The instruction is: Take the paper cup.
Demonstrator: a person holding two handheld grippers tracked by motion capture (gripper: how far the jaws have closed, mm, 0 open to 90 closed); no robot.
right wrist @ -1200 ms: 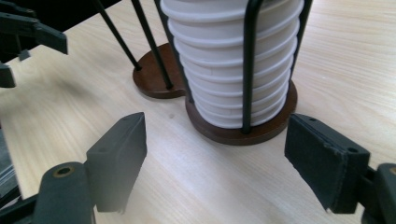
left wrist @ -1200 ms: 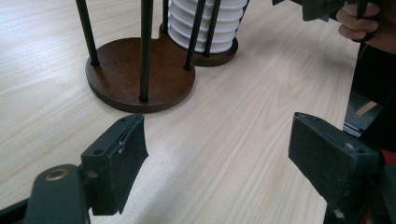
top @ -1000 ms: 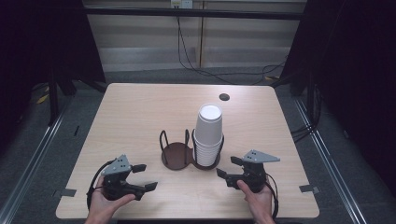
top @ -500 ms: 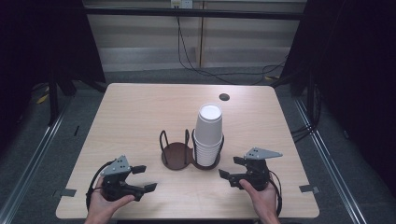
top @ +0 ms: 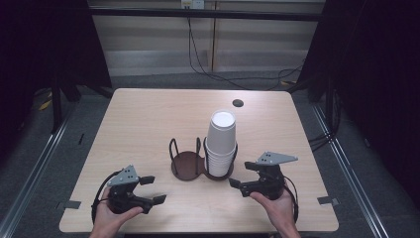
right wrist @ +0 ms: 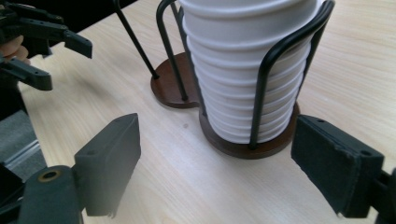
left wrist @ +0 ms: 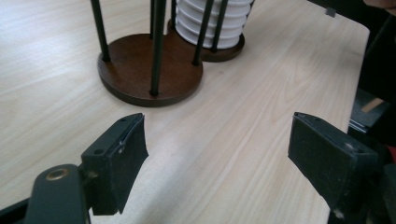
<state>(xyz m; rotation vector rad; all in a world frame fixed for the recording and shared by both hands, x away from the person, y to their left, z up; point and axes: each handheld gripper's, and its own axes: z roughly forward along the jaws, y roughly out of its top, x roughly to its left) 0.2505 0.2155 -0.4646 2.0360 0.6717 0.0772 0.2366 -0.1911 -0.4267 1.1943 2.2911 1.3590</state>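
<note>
The right gripper (top: 243, 178) has its jaws spread wide with nothing between them, aimed at the foot of the stack of white paper cups (top: 221, 141), which stands nested and upright in the right-hand bay of the dark wire cup holder (top: 186, 165) near the middle of the table (top: 148, 114). The left gripper (top: 153, 189) rests near the table's front edge, jaws likewise spread and empty, facing the holder's empty left bay. To take a cup cleanly, I judge the right gripper should rise to the top cup, above the wire loops, and pinch gently so the thin wall doesn't crush; the left could steady the holder's base.
</note>
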